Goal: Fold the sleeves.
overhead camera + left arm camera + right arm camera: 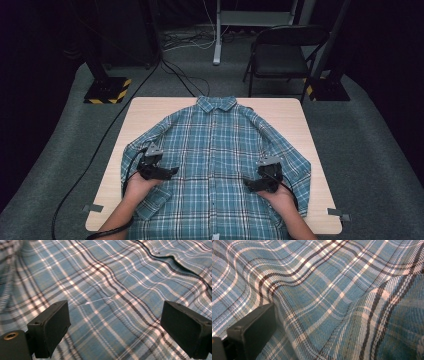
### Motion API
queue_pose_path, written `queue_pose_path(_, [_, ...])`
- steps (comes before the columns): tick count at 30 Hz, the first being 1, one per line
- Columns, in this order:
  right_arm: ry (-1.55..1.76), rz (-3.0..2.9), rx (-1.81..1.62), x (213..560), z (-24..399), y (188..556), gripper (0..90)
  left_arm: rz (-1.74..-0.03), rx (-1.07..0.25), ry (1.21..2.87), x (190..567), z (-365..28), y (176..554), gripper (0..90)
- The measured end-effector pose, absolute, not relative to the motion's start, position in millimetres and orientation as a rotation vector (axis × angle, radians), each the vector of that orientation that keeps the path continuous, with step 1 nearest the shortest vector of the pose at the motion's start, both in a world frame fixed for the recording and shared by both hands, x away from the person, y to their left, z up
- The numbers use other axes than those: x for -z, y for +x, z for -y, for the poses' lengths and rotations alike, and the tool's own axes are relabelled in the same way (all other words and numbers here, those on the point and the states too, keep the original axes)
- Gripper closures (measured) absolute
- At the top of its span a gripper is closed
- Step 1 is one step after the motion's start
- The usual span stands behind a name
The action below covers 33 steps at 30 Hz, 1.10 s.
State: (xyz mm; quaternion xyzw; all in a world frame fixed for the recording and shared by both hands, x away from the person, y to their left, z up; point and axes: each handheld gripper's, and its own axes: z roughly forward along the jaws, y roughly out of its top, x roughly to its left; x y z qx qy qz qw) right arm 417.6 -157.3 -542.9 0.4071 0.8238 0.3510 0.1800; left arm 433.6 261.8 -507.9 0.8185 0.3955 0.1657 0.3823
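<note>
A blue plaid shirt (215,145) lies face up and buttoned on the wooden table (150,107), collar at the far side. My left gripper (172,171) hovers just above the shirt's left front, jaws open and pointing toward the middle. In the left gripper view, the left gripper (115,325) has both pads wide apart over flat cloth (105,290), with nothing between them. My right gripper (251,184) rests low on the shirt's right front. In the right gripper view one finger (254,327) stands far to the left, and a raised fold of the shirt (367,315) hides the other.
The shirt's hem hangs over the near table edge between the person's forearms. Bare wood shows at the table's left side and far corners. Beyond the table stand a folding chair (282,55) and two posts with striped bases (107,90). A cable (95,155) trails off left.
</note>
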Motion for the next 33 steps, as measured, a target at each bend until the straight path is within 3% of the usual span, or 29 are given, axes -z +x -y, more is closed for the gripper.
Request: queue_pose_path(33, [1.150, -2.328, -0.992, 542.9, 157.3, 417.6, 0.0, -1.171, -0.487, 2.029, 508.2, -307.0, 442.2, 14.8])
